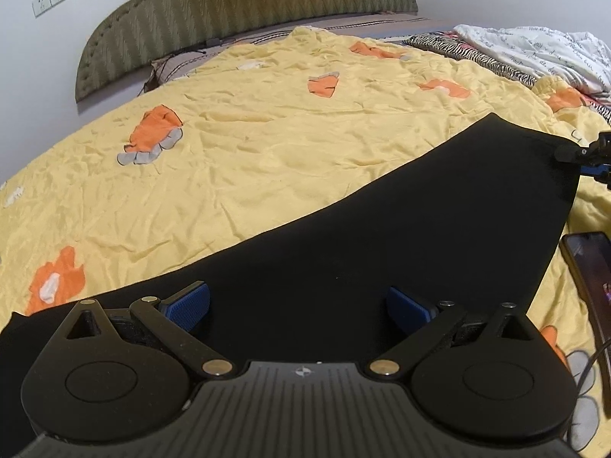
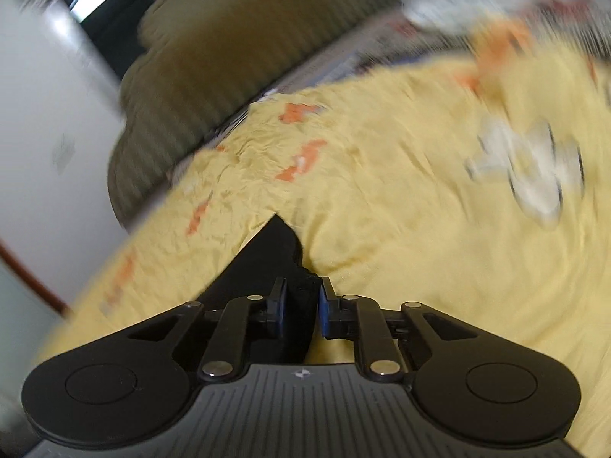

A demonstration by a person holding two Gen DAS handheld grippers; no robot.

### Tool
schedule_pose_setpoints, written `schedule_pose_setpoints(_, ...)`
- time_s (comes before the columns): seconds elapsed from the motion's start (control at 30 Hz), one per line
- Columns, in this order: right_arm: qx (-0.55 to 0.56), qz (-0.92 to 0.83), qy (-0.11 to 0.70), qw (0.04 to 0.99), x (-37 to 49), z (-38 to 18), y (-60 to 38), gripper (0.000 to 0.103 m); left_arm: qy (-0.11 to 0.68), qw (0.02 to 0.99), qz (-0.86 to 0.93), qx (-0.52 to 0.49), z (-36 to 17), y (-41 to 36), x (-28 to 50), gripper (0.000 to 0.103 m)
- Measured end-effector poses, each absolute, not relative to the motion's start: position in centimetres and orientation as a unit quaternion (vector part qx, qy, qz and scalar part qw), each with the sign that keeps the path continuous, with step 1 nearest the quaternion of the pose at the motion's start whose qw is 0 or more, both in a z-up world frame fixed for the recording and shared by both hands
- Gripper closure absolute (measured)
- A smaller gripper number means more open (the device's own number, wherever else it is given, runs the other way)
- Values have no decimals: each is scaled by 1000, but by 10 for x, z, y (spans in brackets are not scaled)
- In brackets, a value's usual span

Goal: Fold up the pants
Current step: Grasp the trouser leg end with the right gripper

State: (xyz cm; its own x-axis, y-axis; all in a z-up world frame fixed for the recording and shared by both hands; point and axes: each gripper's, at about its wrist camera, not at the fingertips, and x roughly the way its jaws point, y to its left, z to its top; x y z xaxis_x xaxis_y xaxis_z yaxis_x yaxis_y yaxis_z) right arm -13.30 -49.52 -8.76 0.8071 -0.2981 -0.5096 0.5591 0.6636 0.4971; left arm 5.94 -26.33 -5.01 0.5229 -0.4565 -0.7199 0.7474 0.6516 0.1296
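Observation:
The black pants lie flat on the yellow bedspread, running from near my left gripper to the far right. My left gripper is open, its blue pads wide apart just above the near part of the pants. My right gripper is shut on a bunched edge of the black pants, lifted a little off the yellow bedspread. The right gripper's tip also shows at the far right of the left wrist view, at the pants' far corner. The right wrist view is motion-blurred.
A green padded headboard stands at the back against a white wall. A white and zebra-print pile of bedding lies at the far right. A dark phone with a cable lies on the bedspread, right of the pants.

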Motion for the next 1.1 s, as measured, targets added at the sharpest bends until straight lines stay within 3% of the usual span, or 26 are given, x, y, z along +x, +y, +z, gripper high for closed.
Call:
schedule_pose_setpoints(0.3,-58,-139,303,941,-86,-72,-382,87,337,847,-349,218,-52,-263,60,2)
schedule_pose_setpoints(0.47,-146,-166,340,914,-74,-91,-366,86,331,848,-348,223,-51,-262,59,2)
schedule_pose_setpoints(0.57,-138,-187,333,914,-79,-89,-371,75,333,848,-348,219,-51,-261,61,2)
schedule_pose_setpoints(0.63,-139,-201,332,911,-83,-89,-375,49,336,848,-349,216,-51,-260,61,2)
schedule_pose_setpoints(0.7,-144,-196,328,913,-86,-88,-376,48,339,847,-350,214,-51,-260,62,2)
schedule_pose_setpoints(0.8,-123,-167,331,921,-86,-87,-381,50,348,843,-354,209,-52,-261,63,2)
schedule_pose_setpoints(0.9,-106,-158,338,922,-82,-88,-385,83,369,833,-371,180,-48,-264,67,2)
schedule_pose_setpoints(0.93,-110,-163,334,922,-82,-88,-385,90,382,826,-380,165,-46,-266,69,2)
schedule_pose_setpoints(1.1,-110,-176,301,931,-89,-80,-375,93,492,751,-441,25,-44,-286,92,2)
